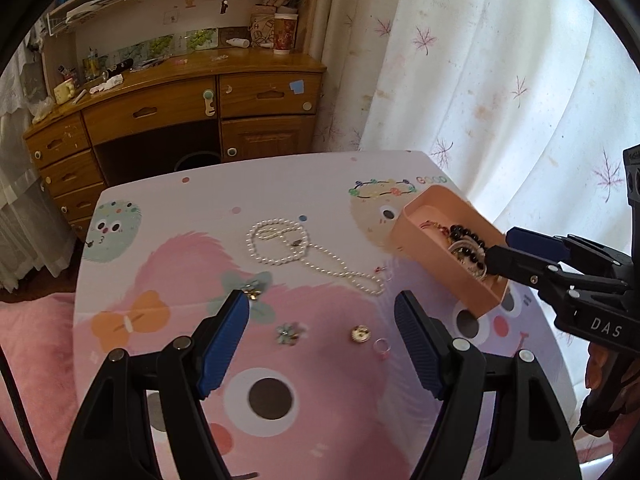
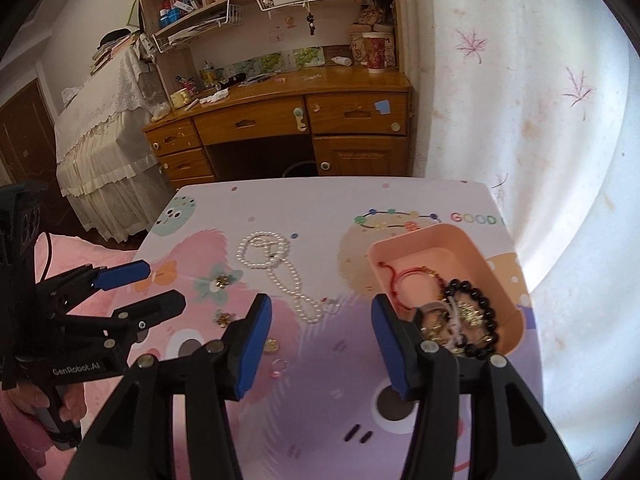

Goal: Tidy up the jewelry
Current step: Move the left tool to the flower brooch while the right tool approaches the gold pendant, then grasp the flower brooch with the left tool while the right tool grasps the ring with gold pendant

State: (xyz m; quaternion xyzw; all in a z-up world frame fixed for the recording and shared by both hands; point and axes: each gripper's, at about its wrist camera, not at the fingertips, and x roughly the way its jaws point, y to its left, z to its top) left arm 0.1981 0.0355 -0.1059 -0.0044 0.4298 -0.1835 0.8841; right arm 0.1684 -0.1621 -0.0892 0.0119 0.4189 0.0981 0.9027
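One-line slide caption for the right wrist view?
Open right gripper hovers beside the pink plastic tray of bracelets; white pearl necklace lies on the cartoon-print table.

Open desk ahead, tray to the right

Ahead of the left hand-held gripper [image 1: 322, 312] lies the pearl necklace [image 1: 296, 254]; small charms [image 1: 361, 335] sit between its fingers; the pink tray [image 1: 440, 264] and right hand-held gripper [image 1: 500, 250] block its right.

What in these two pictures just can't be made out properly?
- Tangle inside the pink plastic tray: in the right wrist view the right hand-held gripper covers its near corner; the pieces cannot be counted.
- Small gold charm and pale ring: left wrist view, too small for detail.
- Left hand-held gripper: open, empty.
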